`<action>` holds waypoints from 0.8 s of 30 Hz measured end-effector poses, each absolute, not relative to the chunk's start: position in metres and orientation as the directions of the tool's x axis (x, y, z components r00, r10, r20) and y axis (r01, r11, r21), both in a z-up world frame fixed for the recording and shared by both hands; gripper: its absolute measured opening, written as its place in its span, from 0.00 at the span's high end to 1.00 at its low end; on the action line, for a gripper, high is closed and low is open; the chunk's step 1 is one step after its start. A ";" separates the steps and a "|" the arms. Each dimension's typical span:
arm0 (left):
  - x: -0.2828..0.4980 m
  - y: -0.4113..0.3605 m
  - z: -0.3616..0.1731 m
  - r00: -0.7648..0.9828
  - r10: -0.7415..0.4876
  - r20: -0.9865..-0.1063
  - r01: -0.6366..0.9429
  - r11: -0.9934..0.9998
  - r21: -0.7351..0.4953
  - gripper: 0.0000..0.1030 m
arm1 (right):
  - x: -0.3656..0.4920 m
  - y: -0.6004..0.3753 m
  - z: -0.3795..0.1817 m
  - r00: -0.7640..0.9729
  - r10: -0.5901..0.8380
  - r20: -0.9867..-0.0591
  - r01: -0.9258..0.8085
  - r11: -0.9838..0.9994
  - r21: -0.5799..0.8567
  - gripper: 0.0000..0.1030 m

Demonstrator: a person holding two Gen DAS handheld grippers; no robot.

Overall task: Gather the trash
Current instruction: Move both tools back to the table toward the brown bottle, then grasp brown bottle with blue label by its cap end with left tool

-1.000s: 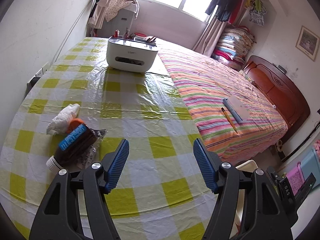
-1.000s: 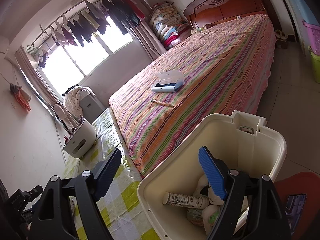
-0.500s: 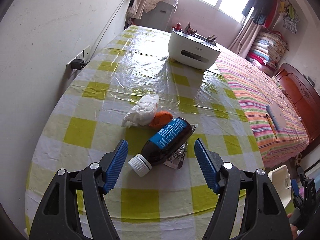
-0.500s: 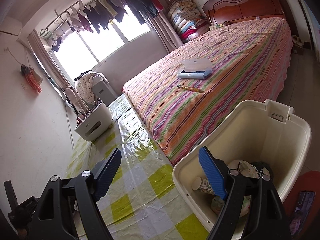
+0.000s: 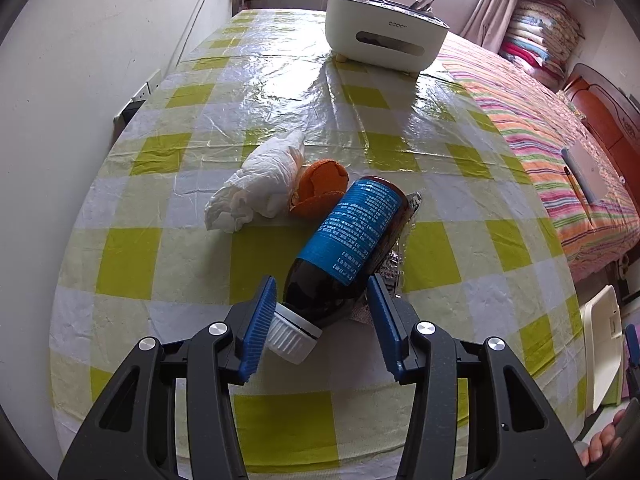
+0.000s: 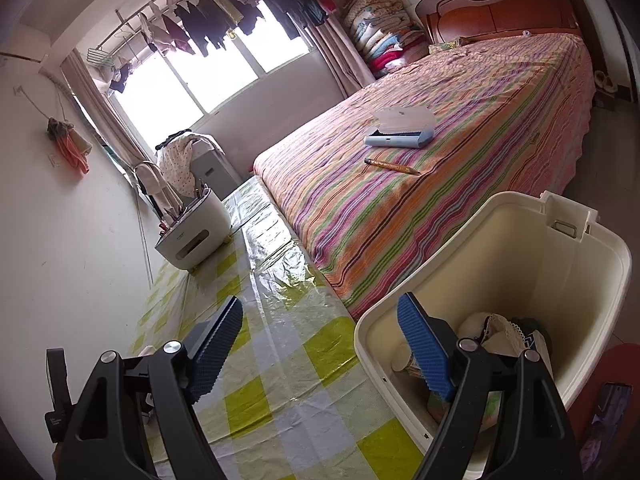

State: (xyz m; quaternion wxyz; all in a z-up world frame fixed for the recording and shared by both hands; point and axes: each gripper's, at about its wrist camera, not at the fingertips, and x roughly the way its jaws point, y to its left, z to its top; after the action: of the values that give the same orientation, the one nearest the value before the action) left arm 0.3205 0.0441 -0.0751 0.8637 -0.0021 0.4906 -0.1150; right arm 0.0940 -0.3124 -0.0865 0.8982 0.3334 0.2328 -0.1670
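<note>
The tablecloth (image 5: 280, 92) is checked in lime yellow, pale yellow and white under a glossy clear film, and on it lie a white crumpled tissue (image 5: 256, 188), an orange peel (image 5: 320, 188) and a dark brown bottle (image 5: 348, 248) with a blue label (white print) and a white ribbed cap (image 5: 290, 338). The bed cover (image 6: 440, 168) is striped pink, orange, green and purple, beside a cream bin (image 6: 560, 280). Both grippers are black with blue ridged pads (image 5: 260, 320).

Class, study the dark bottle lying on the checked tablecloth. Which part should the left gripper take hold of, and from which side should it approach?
Grip the dark bottle across its shoulder, just above the white cap, coming from the cap end. It lies on its side, cap toward the left gripper, whose jaws have just been closing astride it. The round body tapers there, so the pads span it; the wrapper underneath stays clear.
</note>
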 end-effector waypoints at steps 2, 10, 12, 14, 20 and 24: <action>0.318 0.041 -0.075 0.483 -0.204 -0.851 0.208 0.971 -0.115 0.57 | 0.094 -0.314 -0.087 0.836 -0.141 -0.530 0.455 0.718 0.527 0.25; 0.309 0.034 -0.079 0.424 -0.221 -0.878 0.255 0.960 -0.118 0.60 | 0.096 -0.304 -0.084 0.844 -0.135 -0.520 0.432 0.745 0.508 0.25; 0.305 0.033 -0.082 0.394 -0.221 -0.892 0.265 0.957 -0.120 0.60 | 0.097 -0.300 -0.083 0.845 -0.129 -0.519 0.427 0.748 0.508 0.25; 0.300 0.032 -0.085 0.381 -0.220 -0.898 0.277 0.954 -0.116 0.62 | 0.098 -0.297 -0.082 0.846 -0.129 -0.517 0.424 0.752 0.505 0.25; 0.288 0.040 -0.085 0.373 -0.231 -0.899 0.278 0.952 -0.129 0.63 | 0.102 -0.279 -0.076 0.856 -0.112 -0.504 0.393 0.774 0.496 0.25; 0.281 0.052 -0.080 0.397 -0.240 -0.886 0.266 0.954 -0.139 0.63 | 0.109 -0.261 -0.072 0.862 -0.091 -0.499 0.359 0.805 0.473 0.25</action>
State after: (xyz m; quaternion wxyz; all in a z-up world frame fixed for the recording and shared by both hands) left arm 0.2807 0.0518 -0.0797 0.8358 0.0122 0.5277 -0.1511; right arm 0.1091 -0.2608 -0.0721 0.9210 0.2877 0.2325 -0.1222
